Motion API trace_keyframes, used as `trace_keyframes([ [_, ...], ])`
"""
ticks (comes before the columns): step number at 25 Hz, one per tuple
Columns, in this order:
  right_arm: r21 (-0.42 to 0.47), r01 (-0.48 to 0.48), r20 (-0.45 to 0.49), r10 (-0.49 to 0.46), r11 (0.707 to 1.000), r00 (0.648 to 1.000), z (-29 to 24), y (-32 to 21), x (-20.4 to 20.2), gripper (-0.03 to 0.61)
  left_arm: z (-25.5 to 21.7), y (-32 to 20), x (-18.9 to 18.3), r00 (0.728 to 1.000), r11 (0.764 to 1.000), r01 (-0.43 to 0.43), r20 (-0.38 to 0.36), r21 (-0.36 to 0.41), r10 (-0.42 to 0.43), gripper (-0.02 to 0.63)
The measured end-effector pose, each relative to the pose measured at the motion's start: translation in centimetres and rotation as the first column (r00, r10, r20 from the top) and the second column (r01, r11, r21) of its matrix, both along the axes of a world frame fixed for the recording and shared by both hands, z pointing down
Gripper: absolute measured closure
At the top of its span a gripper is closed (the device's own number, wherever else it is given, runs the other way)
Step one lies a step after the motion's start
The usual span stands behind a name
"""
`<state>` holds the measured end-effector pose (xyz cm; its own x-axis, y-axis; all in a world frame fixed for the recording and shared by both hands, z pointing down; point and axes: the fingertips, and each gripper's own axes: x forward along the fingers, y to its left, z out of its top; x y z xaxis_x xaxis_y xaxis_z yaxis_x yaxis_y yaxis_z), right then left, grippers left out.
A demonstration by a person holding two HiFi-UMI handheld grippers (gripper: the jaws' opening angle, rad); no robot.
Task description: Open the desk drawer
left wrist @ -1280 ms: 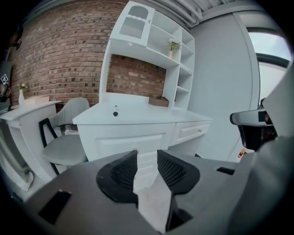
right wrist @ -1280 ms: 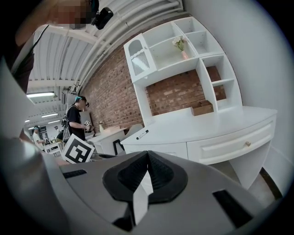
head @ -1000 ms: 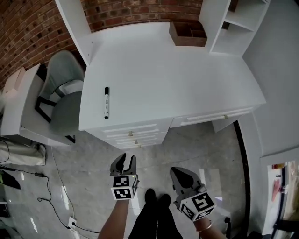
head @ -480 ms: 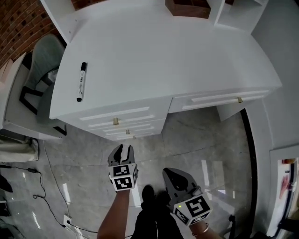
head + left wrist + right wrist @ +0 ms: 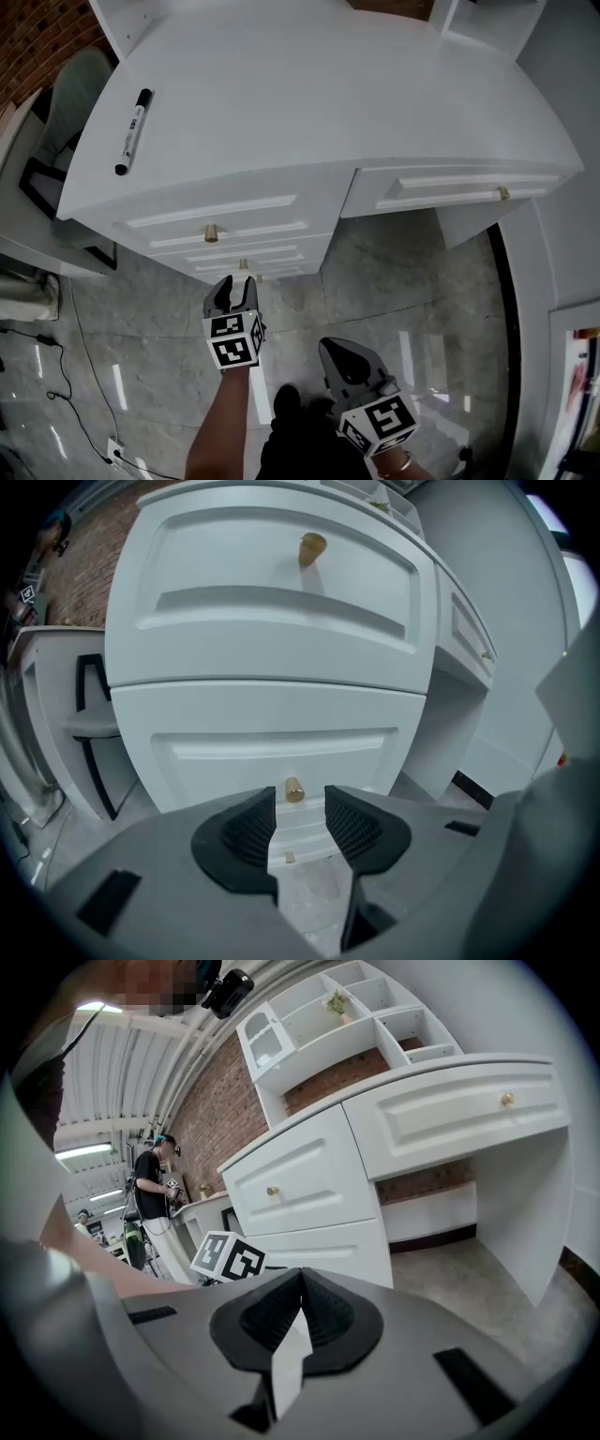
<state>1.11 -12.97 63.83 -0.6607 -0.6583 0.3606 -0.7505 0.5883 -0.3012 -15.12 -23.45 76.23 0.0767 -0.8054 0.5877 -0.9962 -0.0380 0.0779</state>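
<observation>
Our left hand-held gripper (image 5: 234, 286) hovers low before the bench's (image 5: 328, 103) drawer stack (image 5: 234, 246). Its jaws are opening with nothing between them, and the middle drawer's brass knob (image 5: 293, 790) sits just ahead of the tips. Our right hand-held gripper (image 5: 339, 354) hangs beside it, jaws together and empty. We count four shut drawers: three stacked and one wide drawer (image 5: 450, 187) at the right. One marker (image 5: 132, 131) lies on top. Bare floor (image 5: 394, 281) lies open before the fronts. Our jaws mostly hide the lowest drawer.

White desk (image 5: 356, 103), brass drawer knob (image 5: 211, 232), black-and-white marker pen (image 5: 132, 131), red brick wall (image 5: 33, 33), grey veined floor (image 5: 394, 272)
</observation>
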Motion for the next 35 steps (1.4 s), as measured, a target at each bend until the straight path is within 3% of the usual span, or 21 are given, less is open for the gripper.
trace_keyframes([
  [11, 0.023, 0.016, -0.002, -0.016, 1.000, 1.000, 3.0, -2.3, -0.6, 0.574, 4.3, -3.2, -0.8, 1.000, 1.000, 0.025, -0.018, -0.013, -0.026, 0.464],
  [17, 0.018, 0.021, -0.010, -0.021, 1.000, 1.000, 3.1, -1.8, -0.8, 0.574, 4.1, -3.7, -0.5, 1.000, 1.000, 0.016, -0.021, -0.014, -0.017, 0.520],
  [23, 0.017, -0.001, -0.024, 0.001, 1.000, 1.000, 2.4, -1.3, -0.1, 0.574, 4.0, -3.1, -0.5, 0.999, 0.999, 0.030, -0.034, -0.022, -0.031, 0.525],
  [28, -0.060, -0.014, -0.061, 0.010, 0.998, 0.998, 1.9, -0.1, 0.2, 0.574, 4.1, -1.5, 0.0, 0.999, 0.999, 0.019, -0.034, -0.051, -0.021, 0.526],
  [35, -0.074, -0.021, -0.057, 0.017, 0.997, 0.998, 0.2, 1.6, 0.1, 0.574, 4.0, 1.9, 0.6, 0.998, 0.996, 0.016, -0.054, -0.090, -0.021, 0.526],
])
